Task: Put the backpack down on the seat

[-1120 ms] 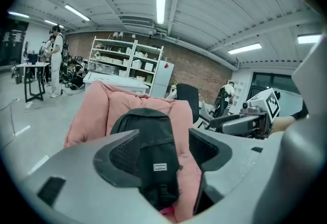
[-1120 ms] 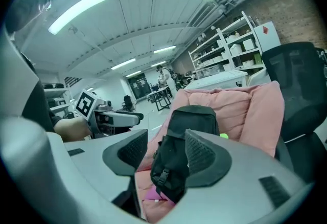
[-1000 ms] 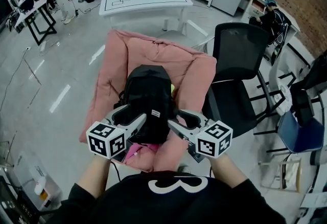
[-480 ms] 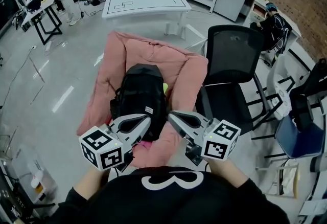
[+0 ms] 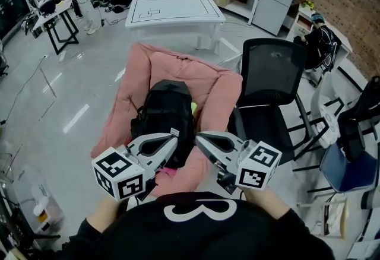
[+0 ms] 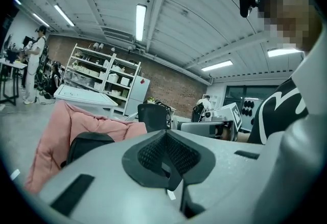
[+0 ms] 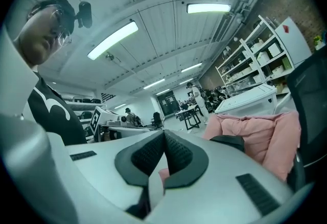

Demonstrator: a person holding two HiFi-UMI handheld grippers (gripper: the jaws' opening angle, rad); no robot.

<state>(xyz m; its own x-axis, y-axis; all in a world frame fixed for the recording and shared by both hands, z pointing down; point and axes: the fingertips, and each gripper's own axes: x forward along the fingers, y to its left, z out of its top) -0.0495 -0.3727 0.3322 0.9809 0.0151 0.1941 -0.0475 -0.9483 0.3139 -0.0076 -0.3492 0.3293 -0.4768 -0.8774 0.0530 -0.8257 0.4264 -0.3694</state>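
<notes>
While the soft, rounded black backpack [image 5: 168, 111] lies on the puffy pink seat [image 5: 219, 89], the left hand-held gripper [image 5: 173, 140] and right hand-held gripper [image 5: 199, 138] hover near it, smooth grey jaws pressed together, empty.

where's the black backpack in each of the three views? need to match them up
Head view: backpack at centre, lying on the pink seat.
Left gripper view: backpack at lower left, a dark shape in front of the pink seat.
Right gripper view: backpack right of centre, low, against the pink seat.
Shared landmark: the pink seat, around the backpack in all three.
</notes>
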